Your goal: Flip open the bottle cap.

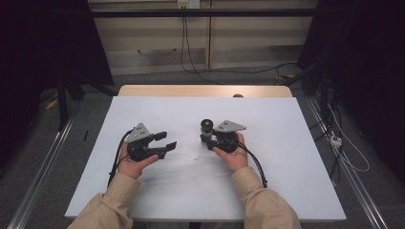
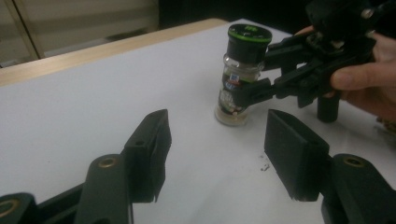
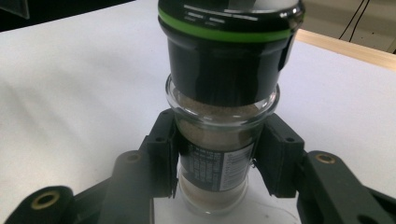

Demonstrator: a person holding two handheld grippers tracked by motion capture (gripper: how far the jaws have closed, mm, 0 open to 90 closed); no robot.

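Near the middle of the white sheet [image 1: 267,124] stands the jar [image 1: 206,130], upright, its black cap with a green ring on top and pale powder showing through the glass. The right gripper [image 1: 210,140] is clamped on its labelled body, one jaw pressed to each side just under the cap, and a hand [image 1: 232,153] wraps the gripper from behind. A few dark specks [image 1: 196,157] lie on the sheet just in front of the jar. To the jar's left, well apart, the left gripper [image 1: 165,141] points toward it with jaws spread and nothing between them.
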